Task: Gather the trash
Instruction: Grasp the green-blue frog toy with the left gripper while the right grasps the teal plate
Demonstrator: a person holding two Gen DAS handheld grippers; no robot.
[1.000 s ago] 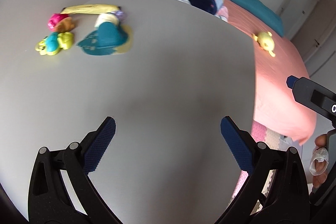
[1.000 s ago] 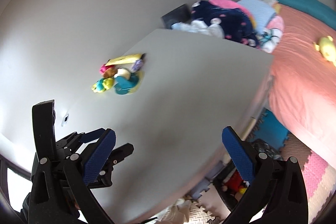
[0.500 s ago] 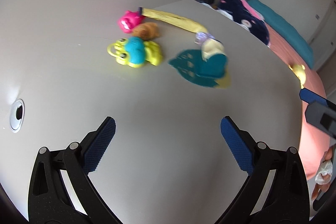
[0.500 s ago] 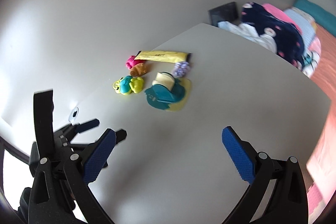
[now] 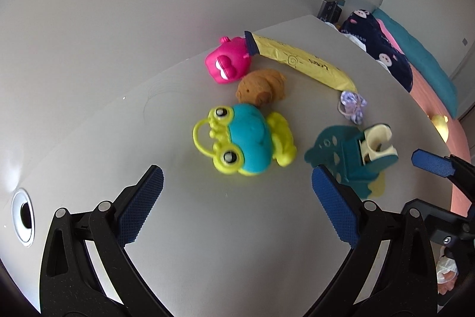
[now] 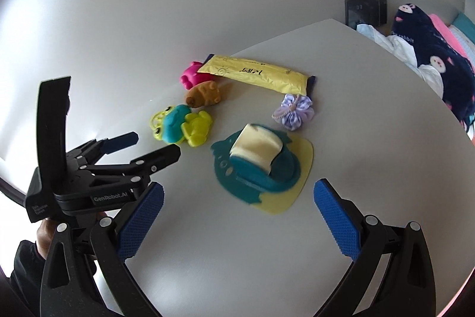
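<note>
A long yellow snack wrapper (image 5: pixel 305 64) (image 6: pixel 255 75) lies at the back of a grey table (image 5: pixel 237 228), beside a pink toy (image 5: pixel 227 63). In front of it sit a brown toy (image 5: pixel 261 86), a green and blue frog toy (image 5: pixel 246 138) (image 6: pixel 181 128), a purple hair tie (image 6: pixel 294 112) and a teal and yellow plastic holder (image 6: pixel 261 165) (image 5: pixel 359 162). My left gripper (image 5: pixel 237 204) is open and empty, just short of the frog toy. My right gripper (image 6: pixel 237 213) is open and empty, just short of the teal holder.
A round cable hole (image 5: pixel 23 216) is in the table at the left. A wall rises behind the toys. A bed with a pink cover (image 5: pixel 457 144) and dark patterned bedding (image 6: pixel 430 49) lies to the right, past the table's edge.
Both grippers have swung left and moved closer to the group of toys and the wrapper, which now fill the middle of both views. Both stayed open.
</note>
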